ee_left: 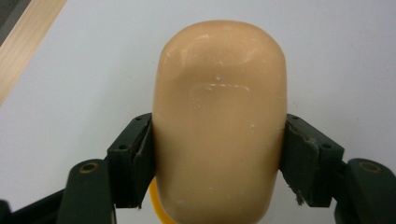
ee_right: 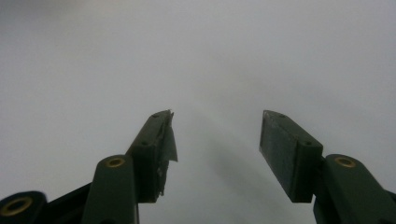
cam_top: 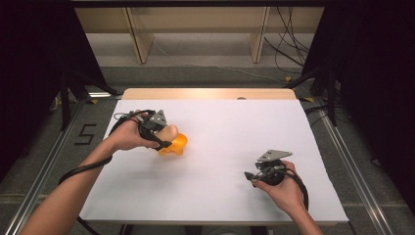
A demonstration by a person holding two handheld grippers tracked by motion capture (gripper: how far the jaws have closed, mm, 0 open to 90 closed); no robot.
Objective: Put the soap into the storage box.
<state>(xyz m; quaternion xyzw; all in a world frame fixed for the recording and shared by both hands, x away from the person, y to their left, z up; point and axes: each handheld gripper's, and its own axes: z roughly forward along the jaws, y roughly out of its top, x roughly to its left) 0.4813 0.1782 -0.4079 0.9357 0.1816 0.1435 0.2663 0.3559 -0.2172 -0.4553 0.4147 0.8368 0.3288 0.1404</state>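
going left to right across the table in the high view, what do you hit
left gripper → peach-coloured rounded object clamped in its jaws, with an orange piece beside it → bare white table → right gripper, jaws open

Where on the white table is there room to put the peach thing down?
Bare white table lies between the left gripper and right gripper, and along the far edge. It is crowded only around the peach object and orange piece.
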